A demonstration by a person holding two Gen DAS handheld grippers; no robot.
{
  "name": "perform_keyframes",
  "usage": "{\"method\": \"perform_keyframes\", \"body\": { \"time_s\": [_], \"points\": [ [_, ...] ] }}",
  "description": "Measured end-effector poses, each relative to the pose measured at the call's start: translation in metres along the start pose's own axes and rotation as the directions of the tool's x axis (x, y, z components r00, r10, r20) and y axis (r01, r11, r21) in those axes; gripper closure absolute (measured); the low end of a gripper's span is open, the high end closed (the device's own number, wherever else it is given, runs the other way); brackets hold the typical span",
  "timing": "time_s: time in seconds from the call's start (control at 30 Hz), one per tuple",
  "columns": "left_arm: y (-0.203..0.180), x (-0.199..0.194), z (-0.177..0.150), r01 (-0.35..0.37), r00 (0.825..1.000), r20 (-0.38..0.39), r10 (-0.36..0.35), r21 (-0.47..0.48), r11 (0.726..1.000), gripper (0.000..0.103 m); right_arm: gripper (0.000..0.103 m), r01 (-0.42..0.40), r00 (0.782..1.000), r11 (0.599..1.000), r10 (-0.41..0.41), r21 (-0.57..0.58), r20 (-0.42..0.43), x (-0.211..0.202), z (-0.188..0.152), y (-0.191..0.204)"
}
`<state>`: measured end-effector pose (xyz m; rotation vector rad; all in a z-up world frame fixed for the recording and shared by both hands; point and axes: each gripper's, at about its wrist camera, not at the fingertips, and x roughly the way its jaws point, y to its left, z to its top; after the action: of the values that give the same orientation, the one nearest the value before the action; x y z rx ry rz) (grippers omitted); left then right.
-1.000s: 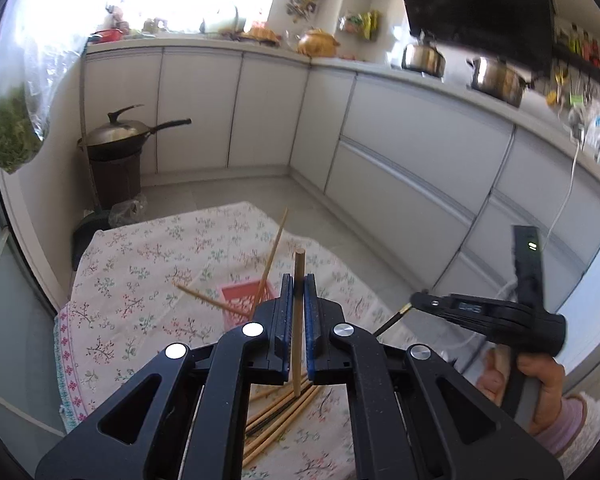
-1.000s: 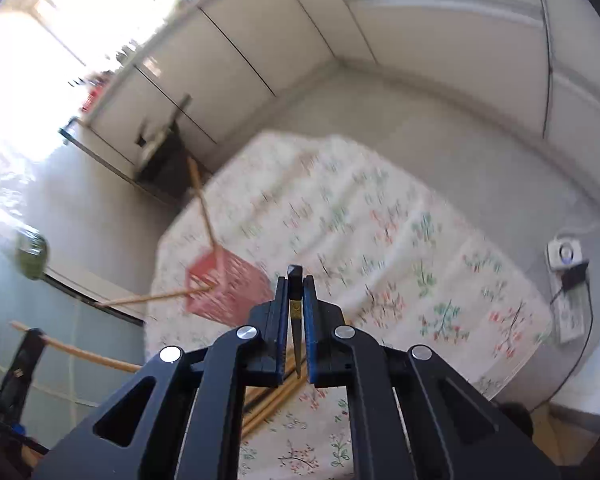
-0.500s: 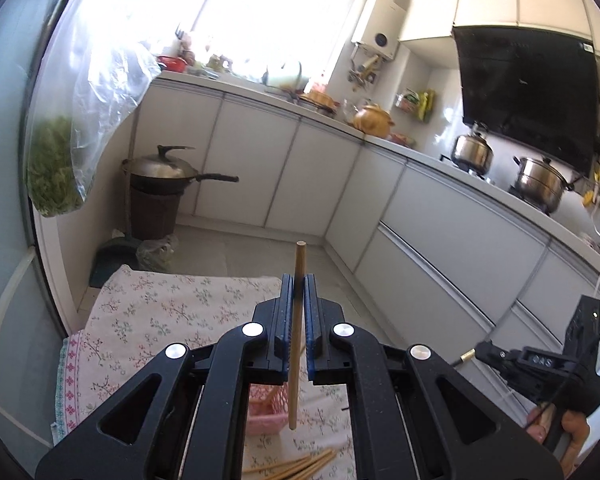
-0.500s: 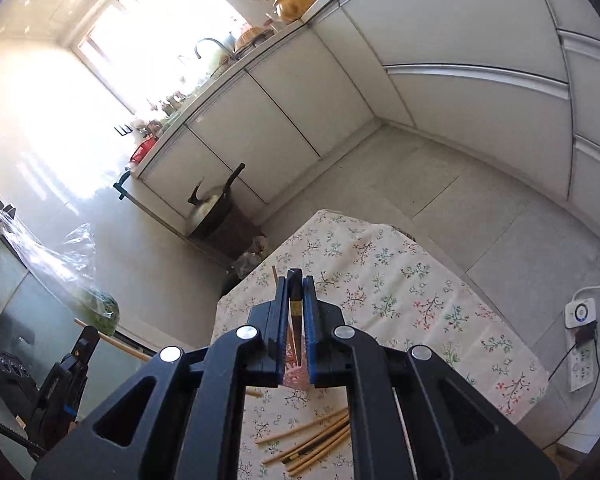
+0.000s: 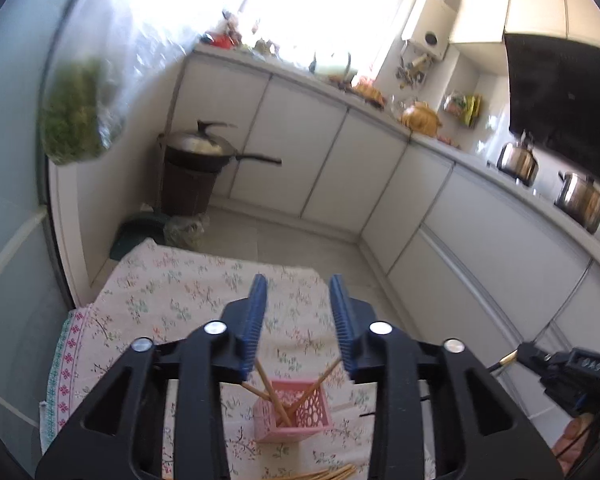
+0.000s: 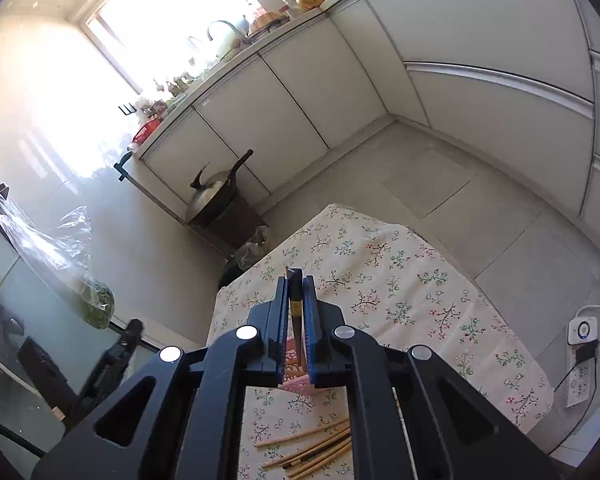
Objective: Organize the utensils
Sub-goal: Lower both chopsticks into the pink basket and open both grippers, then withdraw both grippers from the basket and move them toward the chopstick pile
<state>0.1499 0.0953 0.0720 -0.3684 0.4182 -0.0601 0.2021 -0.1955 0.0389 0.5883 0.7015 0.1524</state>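
Our left tool hangs over the bench with its blue pads spread wide and nothing between them. Directly beneath it the pink holder stands upright on the floral cloth, three chopsticks leaning out of it at different angles. Our right tool is clamped on a dark chopstick, held upright between the pads, above the same holder, which is mostly hidden behind the jaws. Loose chopsticks lie in a bundle on the cloth nearest us. Farther off, a lidded wok sits by the white cabinets.
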Motion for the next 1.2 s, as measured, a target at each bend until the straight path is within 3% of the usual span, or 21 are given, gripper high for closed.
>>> {"method": "perform_keyframes", "body": {
  "time_s": [0.2,0.47,0.67,1.0,1.2],
  "points": [
    [0.017,-0.026,0.014,-0.023,0.997,0.073,0.028,-0.066,0.998,0.052,0.096,0.015,1.000,1.000,-0.015,-0.019,-0.016,0.015,0.002,0.014],
    [0.033,-0.024,0.015,-0.028,0.999,0.037,0.032,-0.114,0.993,0.052,0.096,0.063,0.997,0.997,-0.065,-0.036,-0.052,0.056,-0.002,0.027],
    [0.020,-0.014,0.010,-0.008,1.000,-0.010,0.007,-0.074,0.997,0.052,0.093,0.067,0.993,0.997,-0.070,-0.033,-0.099,0.102,-0.010,0.029],
    [-0.004,-0.021,0.006,-0.018,1.000,-0.002,0.018,0.010,1.000,0.043,0.092,0.070,0.997,0.981,-0.065,-0.179,0.034,0.047,-0.012,0.060],
    [-0.028,-0.028,-0.007,-0.064,0.998,0.006,0.063,0.114,0.991,0.027,0.081,0.121,0.989,0.956,-0.092,-0.266,0.118,0.014,-0.030,0.066]
  ]
}}
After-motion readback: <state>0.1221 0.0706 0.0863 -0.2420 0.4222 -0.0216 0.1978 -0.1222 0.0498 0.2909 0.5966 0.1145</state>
